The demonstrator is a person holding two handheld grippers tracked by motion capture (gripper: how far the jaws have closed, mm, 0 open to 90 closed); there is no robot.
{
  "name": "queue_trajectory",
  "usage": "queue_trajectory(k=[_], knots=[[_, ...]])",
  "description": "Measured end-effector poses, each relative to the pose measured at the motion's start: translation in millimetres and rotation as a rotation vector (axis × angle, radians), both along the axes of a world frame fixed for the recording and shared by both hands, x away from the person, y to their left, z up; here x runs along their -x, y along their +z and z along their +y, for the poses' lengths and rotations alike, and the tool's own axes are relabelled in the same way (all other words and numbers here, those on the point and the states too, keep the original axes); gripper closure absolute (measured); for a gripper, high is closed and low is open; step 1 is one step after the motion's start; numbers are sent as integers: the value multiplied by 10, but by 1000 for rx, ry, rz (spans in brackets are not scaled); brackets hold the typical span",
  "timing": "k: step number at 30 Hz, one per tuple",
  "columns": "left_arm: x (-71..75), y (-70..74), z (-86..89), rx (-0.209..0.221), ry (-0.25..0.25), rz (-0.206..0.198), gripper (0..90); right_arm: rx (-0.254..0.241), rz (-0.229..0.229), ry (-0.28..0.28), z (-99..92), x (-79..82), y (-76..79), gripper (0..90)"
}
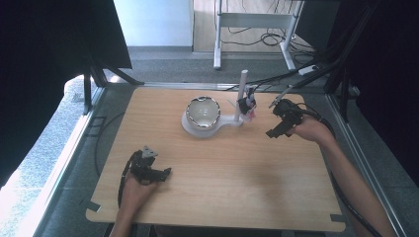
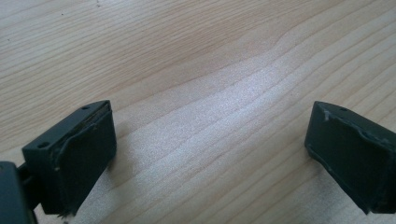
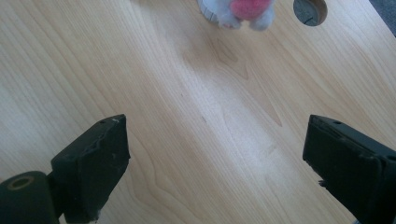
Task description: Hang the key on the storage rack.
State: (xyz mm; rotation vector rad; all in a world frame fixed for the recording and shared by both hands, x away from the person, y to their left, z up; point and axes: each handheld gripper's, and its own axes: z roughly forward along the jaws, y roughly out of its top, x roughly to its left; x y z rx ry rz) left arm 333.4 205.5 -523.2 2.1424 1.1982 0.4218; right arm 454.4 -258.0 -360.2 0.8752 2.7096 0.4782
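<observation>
Both grippers stand with jaws spread and empty over the wooden table (image 1: 222, 187), the left gripper (image 1: 165, 173) near the front-left edge, the right gripper (image 1: 273, 133) just beside the white stand (image 1: 236, 118) bearing the shiny bowl (image 1: 203, 112).

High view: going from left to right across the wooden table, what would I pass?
Left gripper → shiny bowl on its white stand → white upright post → right gripper, all over the table.
</observation>
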Motion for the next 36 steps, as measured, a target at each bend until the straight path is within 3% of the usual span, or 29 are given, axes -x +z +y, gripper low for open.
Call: queue_trajectory(k=[15, 25, 36], knots=[[2, 0, -1, 0, 2, 1, 21, -29, -13, -8, -212, 266, -26, 80], [1, 1, 0, -1, 1, 1, 21, -21, -22, -12, -330, 426, -63, 78], [1, -1, -3, 4, 4, 0, 21, -23, -35, -12, -381, 622, -201, 78]])
